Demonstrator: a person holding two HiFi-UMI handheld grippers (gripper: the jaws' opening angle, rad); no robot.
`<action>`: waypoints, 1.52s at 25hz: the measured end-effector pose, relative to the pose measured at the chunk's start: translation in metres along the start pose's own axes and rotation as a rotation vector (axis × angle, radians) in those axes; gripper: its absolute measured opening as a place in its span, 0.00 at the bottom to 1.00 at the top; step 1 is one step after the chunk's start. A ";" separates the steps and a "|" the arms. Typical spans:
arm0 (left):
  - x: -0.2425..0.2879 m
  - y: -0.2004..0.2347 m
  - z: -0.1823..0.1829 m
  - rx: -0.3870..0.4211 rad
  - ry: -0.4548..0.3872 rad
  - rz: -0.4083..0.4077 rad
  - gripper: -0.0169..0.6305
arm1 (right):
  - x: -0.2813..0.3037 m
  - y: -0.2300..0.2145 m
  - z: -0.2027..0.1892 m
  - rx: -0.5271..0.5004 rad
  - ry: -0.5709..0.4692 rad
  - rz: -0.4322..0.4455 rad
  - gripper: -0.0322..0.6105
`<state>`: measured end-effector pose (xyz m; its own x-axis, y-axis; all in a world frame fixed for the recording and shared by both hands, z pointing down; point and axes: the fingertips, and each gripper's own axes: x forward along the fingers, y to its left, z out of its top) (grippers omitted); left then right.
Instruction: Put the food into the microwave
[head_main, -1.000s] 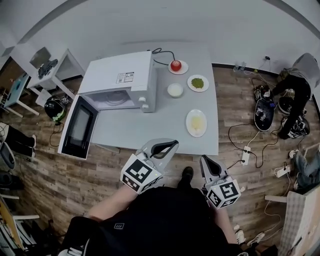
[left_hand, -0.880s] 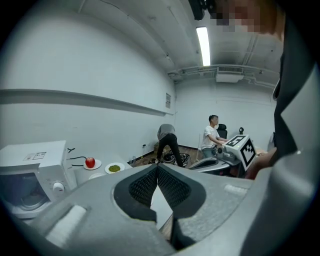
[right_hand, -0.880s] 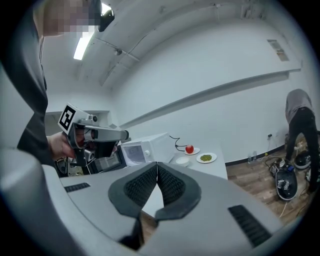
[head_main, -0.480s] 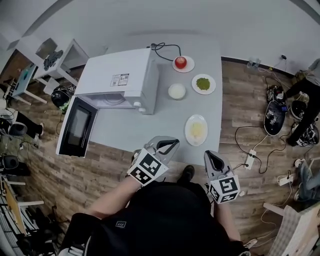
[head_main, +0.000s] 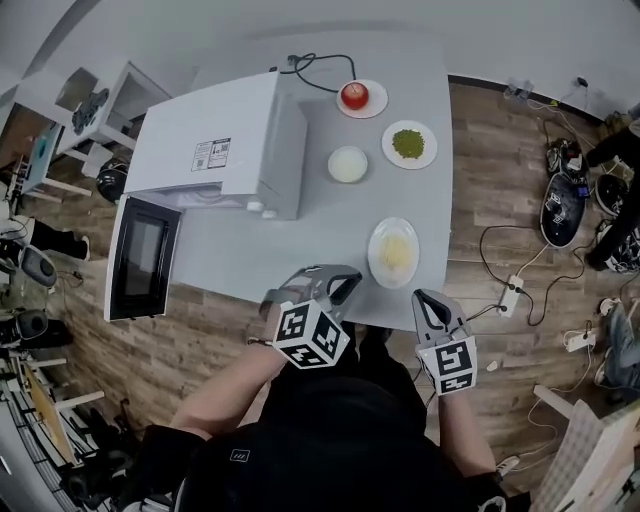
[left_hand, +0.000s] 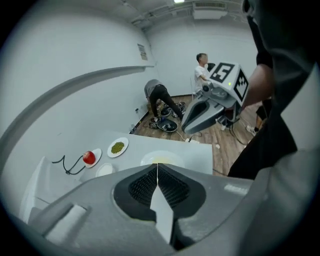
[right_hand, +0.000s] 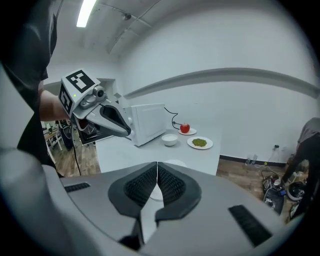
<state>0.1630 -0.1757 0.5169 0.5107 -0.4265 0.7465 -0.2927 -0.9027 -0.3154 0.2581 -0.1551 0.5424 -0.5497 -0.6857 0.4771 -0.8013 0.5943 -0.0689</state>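
Jaws on your left gripper (head_main: 338, 284) and right gripper (head_main: 427, 302) are closed, empty. Microwave door (head_main: 142, 258) hangs open; nothing loaded. Nearest plate (head_main: 394, 253) lies at your twelve o'clock.

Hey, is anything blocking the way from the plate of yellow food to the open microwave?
Nothing visible. Bare table lies between the plate of yellow food and the microwave, whose door is swung open at the left. The white bowl sits off that path.
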 end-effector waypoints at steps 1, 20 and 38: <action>0.007 0.002 -0.004 0.041 0.014 0.007 0.04 | 0.005 -0.002 -0.003 0.009 0.014 0.001 0.07; 0.100 0.018 -0.076 0.269 0.203 0.031 0.04 | 0.076 -0.035 -0.036 -0.040 0.130 -0.030 0.07; 0.128 0.025 -0.077 0.364 0.228 0.027 0.04 | 0.076 -0.002 -0.089 -0.553 0.297 -0.024 0.17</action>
<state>0.1590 -0.2487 0.6500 0.3032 -0.4639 0.8324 0.0212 -0.8700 -0.4926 0.2390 -0.1707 0.6561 -0.3800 -0.6027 0.7017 -0.5283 0.7641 0.3702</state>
